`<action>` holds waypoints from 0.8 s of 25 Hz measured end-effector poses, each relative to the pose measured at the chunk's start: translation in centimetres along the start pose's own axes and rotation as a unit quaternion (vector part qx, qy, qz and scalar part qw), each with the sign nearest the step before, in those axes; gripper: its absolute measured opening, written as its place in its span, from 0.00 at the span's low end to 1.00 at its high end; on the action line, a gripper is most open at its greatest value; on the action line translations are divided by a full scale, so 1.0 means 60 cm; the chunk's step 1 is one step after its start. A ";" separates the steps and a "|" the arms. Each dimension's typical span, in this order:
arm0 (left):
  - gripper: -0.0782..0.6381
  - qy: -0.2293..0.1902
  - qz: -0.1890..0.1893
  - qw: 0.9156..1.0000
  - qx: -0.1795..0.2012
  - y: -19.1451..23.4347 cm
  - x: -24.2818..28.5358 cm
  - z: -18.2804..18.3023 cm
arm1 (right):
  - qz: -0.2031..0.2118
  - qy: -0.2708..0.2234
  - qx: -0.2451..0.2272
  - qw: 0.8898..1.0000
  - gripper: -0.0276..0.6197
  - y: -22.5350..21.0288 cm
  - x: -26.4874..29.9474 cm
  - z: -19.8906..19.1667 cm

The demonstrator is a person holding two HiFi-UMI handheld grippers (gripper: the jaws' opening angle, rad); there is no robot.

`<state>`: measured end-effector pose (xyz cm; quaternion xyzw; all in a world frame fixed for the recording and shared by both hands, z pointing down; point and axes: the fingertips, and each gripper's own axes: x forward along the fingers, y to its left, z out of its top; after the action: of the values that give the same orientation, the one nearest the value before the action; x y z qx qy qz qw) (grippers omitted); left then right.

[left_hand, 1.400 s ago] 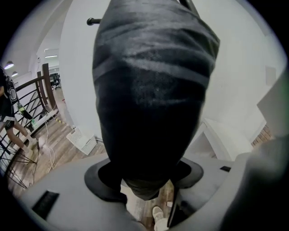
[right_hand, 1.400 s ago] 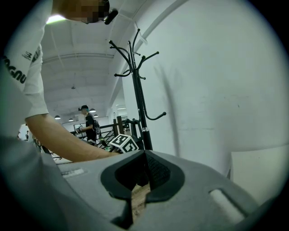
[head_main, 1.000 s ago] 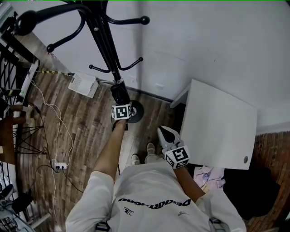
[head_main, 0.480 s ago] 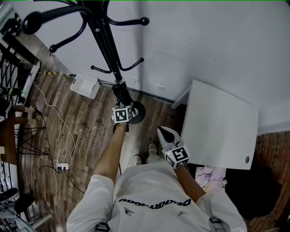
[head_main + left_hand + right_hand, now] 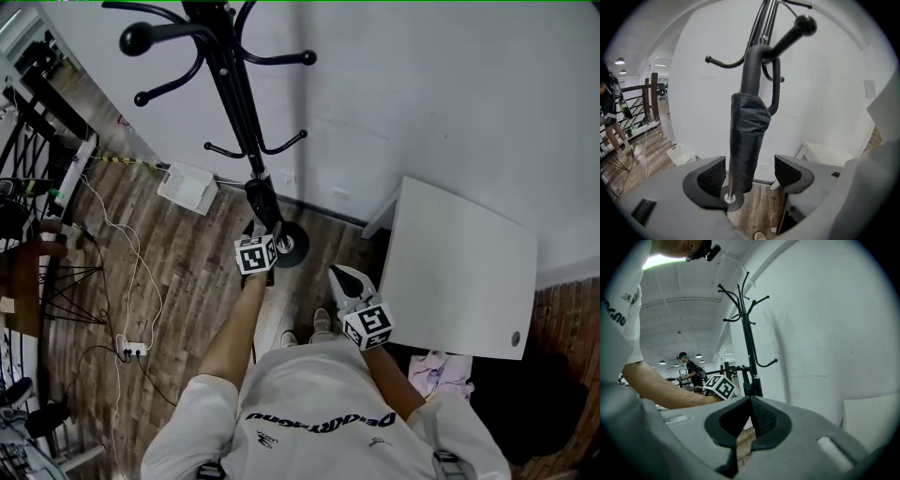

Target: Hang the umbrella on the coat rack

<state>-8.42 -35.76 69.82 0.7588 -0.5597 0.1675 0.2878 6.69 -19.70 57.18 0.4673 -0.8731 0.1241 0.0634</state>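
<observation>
The umbrella (image 5: 747,140) is hanging on the coat rack (image 5: 230,84), untouched between the wide-apart fingers of the left gripper (image 5: 750,174), which ought to be backing straight off, while the right gripper (image 5: 749,416) is idling, fingers together.

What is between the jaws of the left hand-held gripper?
The folded umbrella, hanging from the coat rack. The left gripper view shows it between the open jaws, whose pads do not press it.
</observation>
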 end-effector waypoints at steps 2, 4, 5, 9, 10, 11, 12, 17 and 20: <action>0.55 -0.013 -0.003 1.000 -0.002 -0.004 -0.015 0.007 | 0.002 -0.001 -0.001 1.000 0.04 0.004 0.001 0.003; 0.55 -0.023 -0.007 1.000 -0.005 -0.012 -0.032 0.011 | 0.005 -0.004 -0.003 1.000 0.04 0.008 0.001 0.008; 0.54 -0.028 -0.009 1.000 -0.006 -0.015 -0.041 0.013 | 0.006 -0.006 -0.004 1.000 0.04 0.011 0.001 0.010; 0.51 -0.047 -0.012 0.999 -0.011 -0.026 -0.077 0.017 | 0.011 -0.011 -0.011 1.000 0.04 0.024 0.000 0.020; 0.49 -0.051 -0.013 0.999 -0.012 -0.030 -0.086 0.018 | 0.013 -0.012 -0.014 1.000 0.04 0.027 0.000 0.023; 0.48 -0.056 -0.015 0.998 -0.012 -0.034 -0.096 0.019 | 0.014 -0.013 -0.017 1.000 0.04 0.029 -0.001 0.026; 0.47 -0.062 -0.018 0.998 -0.011 -0.039 -0.107 0.021 | 0.015 -0.015 -0.020 1.000 0.04 0.031 -0.001 0.030; 0.39 -0.094 -0.038 0.995 -0.005 -0.069 -0.158 0.032 | 0.022 -0.022 -0.025 0.999 0.04 0.038 0.004 0.040; 0.37 -0.115 -0.046 0.992 0.006 -0.088 -0.190 0.041 | 0.027 -0.026 -0.025 0.999 0.04 0.043 0.006 0.046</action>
<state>-7.22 -27.65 60.01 0.8000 -0.5523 0.0690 0.2240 4.33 -19.37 54.22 0.4445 -0.8897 0.0914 0.0490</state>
